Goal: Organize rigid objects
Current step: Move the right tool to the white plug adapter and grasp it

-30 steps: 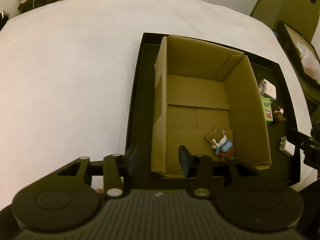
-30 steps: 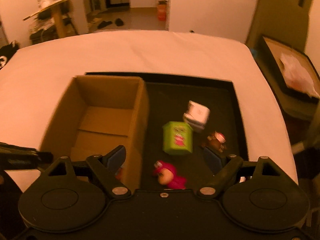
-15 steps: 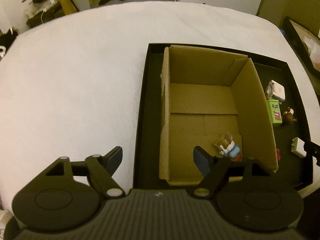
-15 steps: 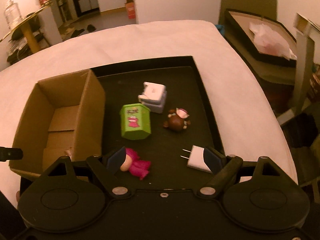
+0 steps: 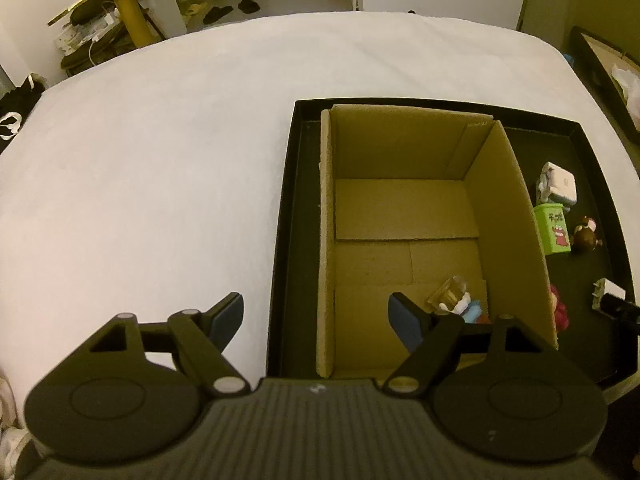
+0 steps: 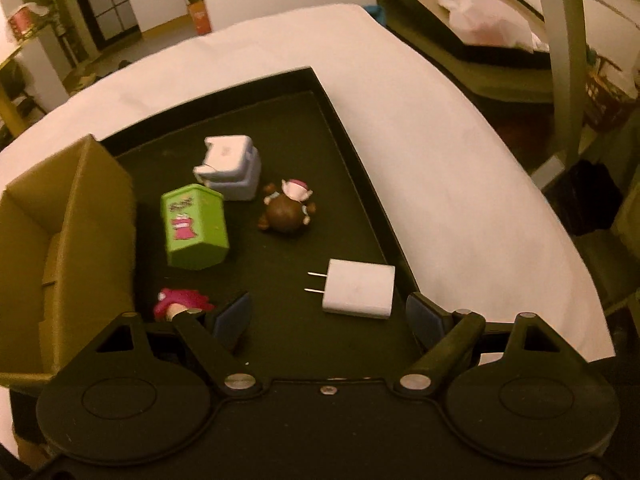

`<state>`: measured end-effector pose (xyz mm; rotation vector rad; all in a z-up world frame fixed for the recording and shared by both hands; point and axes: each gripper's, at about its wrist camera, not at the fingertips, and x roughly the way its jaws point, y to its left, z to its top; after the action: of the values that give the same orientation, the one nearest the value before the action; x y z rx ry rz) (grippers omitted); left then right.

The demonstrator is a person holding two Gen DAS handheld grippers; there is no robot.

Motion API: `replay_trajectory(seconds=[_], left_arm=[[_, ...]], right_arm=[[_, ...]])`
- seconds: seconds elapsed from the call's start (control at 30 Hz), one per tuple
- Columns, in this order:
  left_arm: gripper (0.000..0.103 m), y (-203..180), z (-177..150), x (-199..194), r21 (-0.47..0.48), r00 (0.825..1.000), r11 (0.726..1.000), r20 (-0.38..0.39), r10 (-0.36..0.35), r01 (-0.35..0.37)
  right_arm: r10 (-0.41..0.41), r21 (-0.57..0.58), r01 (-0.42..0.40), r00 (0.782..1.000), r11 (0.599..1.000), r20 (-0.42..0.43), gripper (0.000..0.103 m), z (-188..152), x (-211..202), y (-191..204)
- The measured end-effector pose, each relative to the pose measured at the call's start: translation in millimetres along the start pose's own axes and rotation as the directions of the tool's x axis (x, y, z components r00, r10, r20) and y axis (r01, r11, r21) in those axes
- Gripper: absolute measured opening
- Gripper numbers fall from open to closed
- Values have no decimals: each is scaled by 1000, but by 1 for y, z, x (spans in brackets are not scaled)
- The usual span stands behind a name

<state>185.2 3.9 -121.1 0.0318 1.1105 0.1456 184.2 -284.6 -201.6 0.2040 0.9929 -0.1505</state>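
White and hard-shelled, the charger (image 6: 359, 289) lying flat on the black tray (image 6: 352, 128) just ahead of the open, empty right gripper (image 6: 330, 317) is judged light, rigid and slick, best pinched across its flat sides, while the left gripper (image 5: 316, 317) is held open over the box (image 5: 404, 216).

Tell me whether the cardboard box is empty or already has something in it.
Not empty. The cardboard box holds a small figure on its floor near the front right corner; the rest of the floor is bare.
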Motion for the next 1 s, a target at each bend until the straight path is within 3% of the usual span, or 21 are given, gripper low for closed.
replay_trajectory(seconds=[0.37, 0.7, 0.77, 0.83, 1.0], left_arm=[[78, -4, 2, 3, 6, 999, 999, -15, 39, -39], [78, -3, 5, 5, 5, 998, 998, -21, 57, -57], [78, -3, 5, 6, 6, 998, 998, -23, 57, -57], [78, -3, 5, 6, 6, 998, 998, -21, 64, -64], [78, 0, 5, 6, 6, 998, 998, -17, 61, -61]], right_arm=[[-16, 21, 18, 996, 1000, -90, 84, 2, 35, -1], [-56, -17, 55, 992, 998, -110, 83, 8, 53, 7], [-58, -23, 56, 993, 998, -105, 80, 9, 54, 8], [-57, -42, 54, 995, 998, -85, 62, 10, 51, 12], [-58, -77, 51, 995, 996, -82, 60, 6, 45, 18]])
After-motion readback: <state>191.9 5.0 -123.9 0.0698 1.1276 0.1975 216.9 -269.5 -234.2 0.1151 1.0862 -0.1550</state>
